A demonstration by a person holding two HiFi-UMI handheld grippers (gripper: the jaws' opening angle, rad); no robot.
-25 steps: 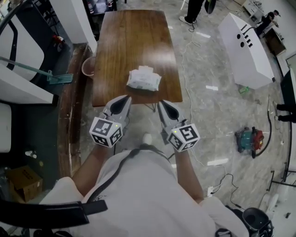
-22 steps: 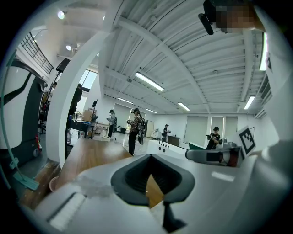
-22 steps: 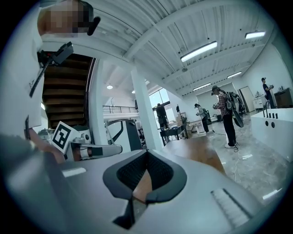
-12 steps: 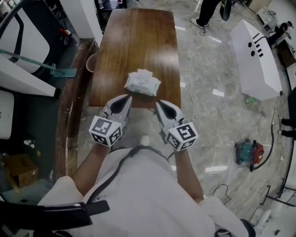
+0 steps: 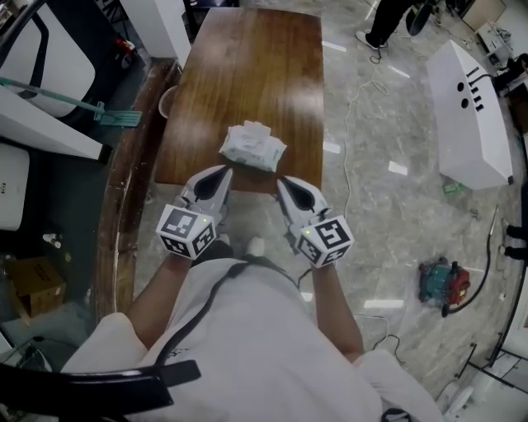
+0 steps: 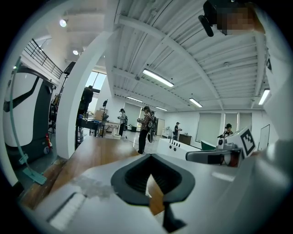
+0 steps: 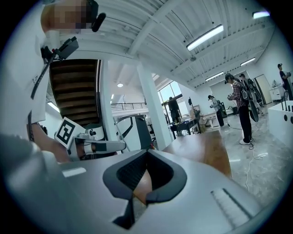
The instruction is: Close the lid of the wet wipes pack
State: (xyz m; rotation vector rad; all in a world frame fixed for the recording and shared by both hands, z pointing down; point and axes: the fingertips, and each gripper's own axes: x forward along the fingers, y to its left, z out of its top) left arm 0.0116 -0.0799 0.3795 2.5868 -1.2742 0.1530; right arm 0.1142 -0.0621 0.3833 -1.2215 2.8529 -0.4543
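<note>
The white wet wipes pack (image 5: 253, 147) lies on the wooden table (image 5: 247, 66), close to its near edge, with a white flap standing up at its far end. My left gripper (image 5: 223, 174) is held just before the table's edge, below and left of the pack, its jaws together and empty. My right gripper (image 5: 285, 184) mirrors it below and right of the pack, also shut and empty. Neither touches the pack. The left gripper view shows its closed jaws (image 6: 152, 157) and the tabletop (image 6: 96, 151); the right gripper view shows its closed jaws (image 7: 147, 151). The pack is hidden in both.
A pink basin (image 5: 165, 100) and a teal mop (image 5: 103, 114) sit left of the table. A white cabinet (image 5: 478, 107) stands to the right, with a red and teal machine (image 5: 441, 280) and cables on the floor. A person (image 5: 396, 16) stands beyond the table's far end.
Both grippers have moved forward towards the table's near edge, so the pack now lies closer ahead of their tips. Their jaws stay shut.
</note>
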